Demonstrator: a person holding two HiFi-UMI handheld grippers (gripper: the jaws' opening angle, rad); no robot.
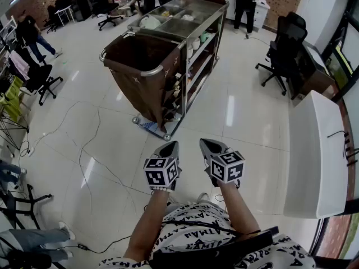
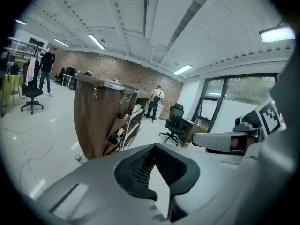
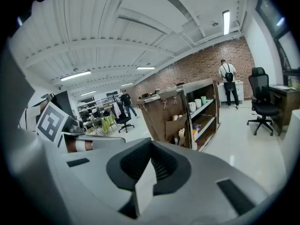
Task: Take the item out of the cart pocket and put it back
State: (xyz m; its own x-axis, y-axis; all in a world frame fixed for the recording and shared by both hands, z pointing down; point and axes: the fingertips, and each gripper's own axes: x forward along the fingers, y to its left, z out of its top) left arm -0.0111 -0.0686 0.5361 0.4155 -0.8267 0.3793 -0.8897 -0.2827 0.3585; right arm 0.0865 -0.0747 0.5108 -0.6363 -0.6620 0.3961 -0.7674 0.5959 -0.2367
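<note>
Tucked into a brown side pocket (image 3: 169, 125) of the cart (image 1: 168, 66): small items (image 3: 182, 132). Well apart across open floor (image 1: 112, 122), left gripper (image 1: 170, 148) and right gripper (image 1: 210, 144), fingers pressed together on nothing. Around: loose floor cables (image 1: 82, 150), an office chair (image 1: 283, 55), a white bench (image 1: 317, 150).

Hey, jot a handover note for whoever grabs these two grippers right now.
Left gripper: shut, empty.
Right gripper: shut, empty.
Both are held side by side, well short of the cart, touching nothing.
The cart's side pockets have items in them.
Done: nothing taken out yet, as far as the views show.
Left: walk up, take an item out of a pocket, then put it back.
</note>
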